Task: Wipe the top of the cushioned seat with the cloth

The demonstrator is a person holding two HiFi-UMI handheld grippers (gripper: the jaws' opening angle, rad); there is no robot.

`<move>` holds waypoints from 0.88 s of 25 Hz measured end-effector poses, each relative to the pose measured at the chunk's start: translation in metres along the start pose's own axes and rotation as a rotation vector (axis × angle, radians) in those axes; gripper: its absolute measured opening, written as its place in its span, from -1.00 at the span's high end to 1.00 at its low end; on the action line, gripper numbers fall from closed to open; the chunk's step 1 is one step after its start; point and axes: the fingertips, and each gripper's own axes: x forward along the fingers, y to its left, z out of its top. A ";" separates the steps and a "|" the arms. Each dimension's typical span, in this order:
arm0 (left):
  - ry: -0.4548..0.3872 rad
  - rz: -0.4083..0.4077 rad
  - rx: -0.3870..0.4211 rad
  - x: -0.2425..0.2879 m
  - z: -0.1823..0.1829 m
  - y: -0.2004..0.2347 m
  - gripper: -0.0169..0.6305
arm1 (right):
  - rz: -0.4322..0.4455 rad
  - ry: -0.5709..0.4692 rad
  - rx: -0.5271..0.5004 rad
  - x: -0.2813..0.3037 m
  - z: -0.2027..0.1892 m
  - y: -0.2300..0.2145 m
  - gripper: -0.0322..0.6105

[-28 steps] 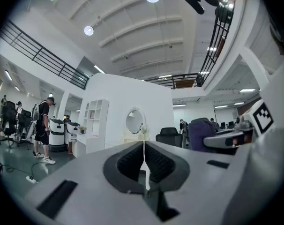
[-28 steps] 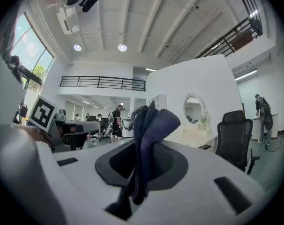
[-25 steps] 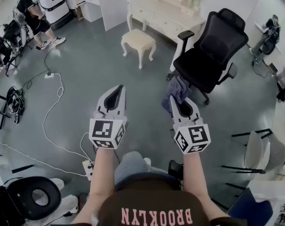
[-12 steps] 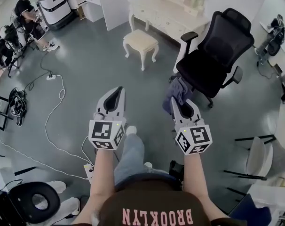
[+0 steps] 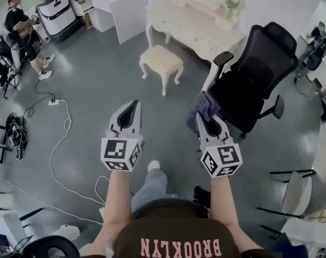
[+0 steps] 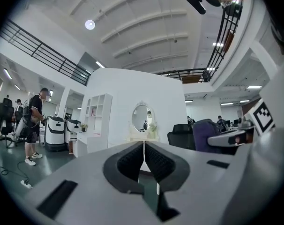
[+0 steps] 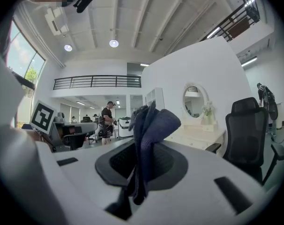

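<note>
The cream cushioned stool (image 5: pixel 161 61) stands on the grey floor ahead of me, in front of the white dressing table (image 5: pixel 192 21). My right gripper (image 5: pixel 207 118) is shut on a dark blue cloth (image 5: pixel 202 106) that bunches up out of its jaws (image 7: pixel 149 125). My left gripper (image 5: pixel 132 107) is held beside it, jaws shut with nothing between them (image 6: pixel 144 154). Both grippers hang in the air well short of the stool.
A black office chair (image 5: pixel 254 82) stands right of the stool, close to my right gripper. A white cable (image 5: pixel 58 128) and power strip lie on the floor at left. A person (image 5: pixel 20 28) stands by white machines (image 5: pixel 56 12) far left. A white chair (image 5: pixel 295 184) is at lower right.
The stool, dressing table and office chair have drawn a little closer in the head view. Both grippers keep their pose; the cloth stays in the right one.
</note>
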 end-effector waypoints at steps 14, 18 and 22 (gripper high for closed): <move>0.016 -0.016 -0.012 0.149 -0.007 0.150 0.92 | -0.030 0.035 -0.011 0.213 0.009 -0.020 0.77; 0.030 -0.004 -0.023 0.166 -0.018 0.174 0.92 | -0.035 0.053 0.000 0.244 0.002 -0.026 0.77; 0.030 0.012 -0.039 0.193 -0.027 0.200 0.92 | -0.026 0.057 -0.001 0.279 -0.004 -0.035 0.77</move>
